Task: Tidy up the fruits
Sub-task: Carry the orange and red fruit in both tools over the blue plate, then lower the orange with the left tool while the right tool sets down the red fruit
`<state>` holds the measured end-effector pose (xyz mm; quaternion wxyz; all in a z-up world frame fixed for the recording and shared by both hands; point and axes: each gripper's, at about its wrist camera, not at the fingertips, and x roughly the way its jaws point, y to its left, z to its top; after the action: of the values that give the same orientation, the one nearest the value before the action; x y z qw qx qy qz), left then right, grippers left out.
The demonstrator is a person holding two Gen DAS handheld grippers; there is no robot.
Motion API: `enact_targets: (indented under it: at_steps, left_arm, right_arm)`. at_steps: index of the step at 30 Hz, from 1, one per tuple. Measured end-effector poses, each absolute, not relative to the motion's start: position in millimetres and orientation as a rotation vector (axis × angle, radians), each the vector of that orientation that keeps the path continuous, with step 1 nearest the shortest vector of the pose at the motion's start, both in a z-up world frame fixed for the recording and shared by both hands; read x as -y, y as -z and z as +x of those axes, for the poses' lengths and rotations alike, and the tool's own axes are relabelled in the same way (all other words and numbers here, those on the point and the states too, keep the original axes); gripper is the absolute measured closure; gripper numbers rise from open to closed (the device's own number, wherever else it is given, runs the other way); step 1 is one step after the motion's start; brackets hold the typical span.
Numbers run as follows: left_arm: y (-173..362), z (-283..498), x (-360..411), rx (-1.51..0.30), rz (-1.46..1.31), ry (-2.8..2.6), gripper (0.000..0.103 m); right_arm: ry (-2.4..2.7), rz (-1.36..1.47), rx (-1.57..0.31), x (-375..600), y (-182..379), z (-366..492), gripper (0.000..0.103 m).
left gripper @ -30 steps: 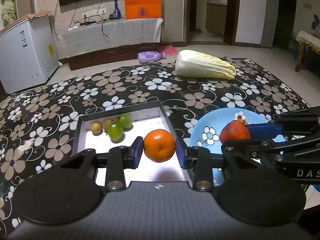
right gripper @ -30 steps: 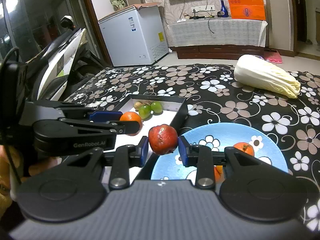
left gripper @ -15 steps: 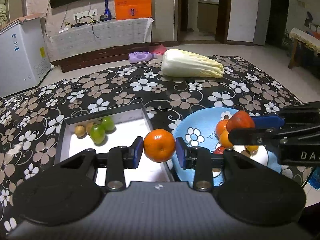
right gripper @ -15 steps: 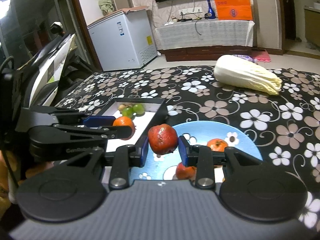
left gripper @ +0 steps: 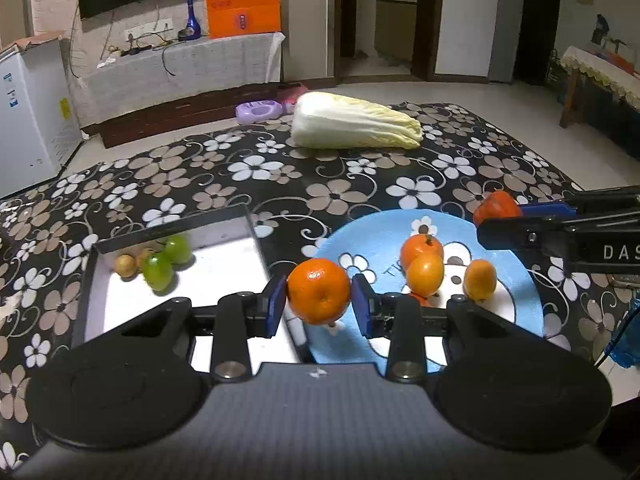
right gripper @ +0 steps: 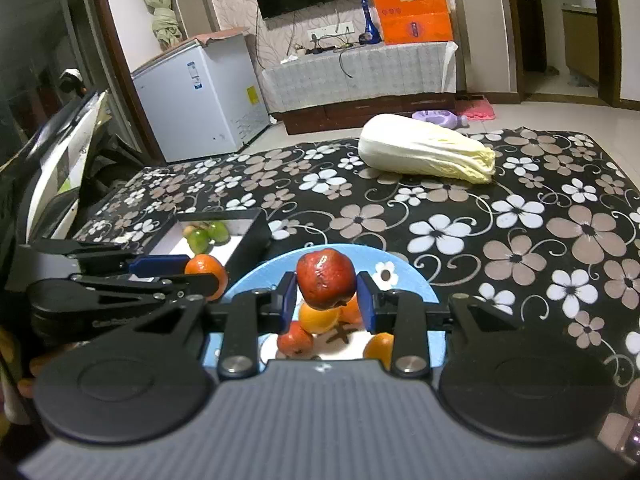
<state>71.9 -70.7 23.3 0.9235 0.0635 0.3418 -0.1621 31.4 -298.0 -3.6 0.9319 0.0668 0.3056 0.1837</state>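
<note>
My left gripper [left gripper: 319,303] is shut on an orange mandarin [left gripper: 319,291], held above the left rim of the blue plate [left gripper: 360,236]. My right gripper [right gripper: 326,300] is shut on a red apple [right gripper: 325,279] over the same plate [right gripper: 404,272]. From the left wrist view the right gripper [left gripper: 498,216] shows at the right edge with the apple [left gripper: 496,205] in it. From the right wrist view the left gripper [right gripper: 192,270] shows at the left with the mandarin [right gripper: 205,267]. Several orange and red fruits [left gripper: 425,268] lie on the plate.
A black-rimmed white tray [left gripper: 248,216] left of the plate holds green and brown small fruits [left gripper: 158,268]. A napa cabbage [left gripper: 352,126] lies at the far side of the flowered tablecloth [left gripper: 420,188]. A white freezer [right gripper: 208,96] stands beyond the table's left end.
Both grippers have carried their fruits to the right, from over the tray's edge to over the blue plate. Neither grip has altered.
</note>
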Motion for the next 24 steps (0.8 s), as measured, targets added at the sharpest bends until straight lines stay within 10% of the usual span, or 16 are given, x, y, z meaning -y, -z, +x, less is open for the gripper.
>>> enact_targets:
  at_steps: [24]
  left_arm:
    - [8, 107, 105, -0.757, 0.126, 0.324, 0.062]
  right_arm:
    - [-0.465, 0.061, -0.736, 292, 18, 28, 0.067]
